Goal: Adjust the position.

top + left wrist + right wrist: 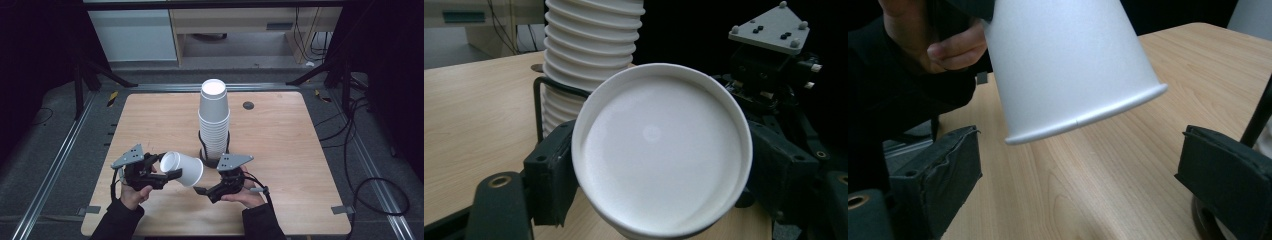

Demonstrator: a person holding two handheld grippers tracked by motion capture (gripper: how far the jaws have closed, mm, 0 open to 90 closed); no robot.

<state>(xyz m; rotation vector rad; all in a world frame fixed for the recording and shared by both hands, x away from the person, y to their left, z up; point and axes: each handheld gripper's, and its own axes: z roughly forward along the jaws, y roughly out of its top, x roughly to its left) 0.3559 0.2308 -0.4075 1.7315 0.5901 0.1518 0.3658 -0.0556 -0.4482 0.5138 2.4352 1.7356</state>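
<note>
A tall stack of upside-down white paper cups [214,120] [589,45] stands in a black wire holder [540,100] at the middle of the wooden table [280,135]. My left gripper [167,170] [659,165] is shut on a single white cup [181,168] [661,150]. It holds the cup on its side near the base, just left of the stack, with the rim pointing right. My right gripper [202,186] [1078,185] is open, its jaws either side of and just below the cup's rim [1088,117], not touching it.
A dark round grommet [248,105] sits in the table behind the stack. The holder's base [1208,220] lies close to my right jaw. The hand [943,45] on the left gripper is beyond the cup. Metal rails and cables run on the floor around the table.
</note>
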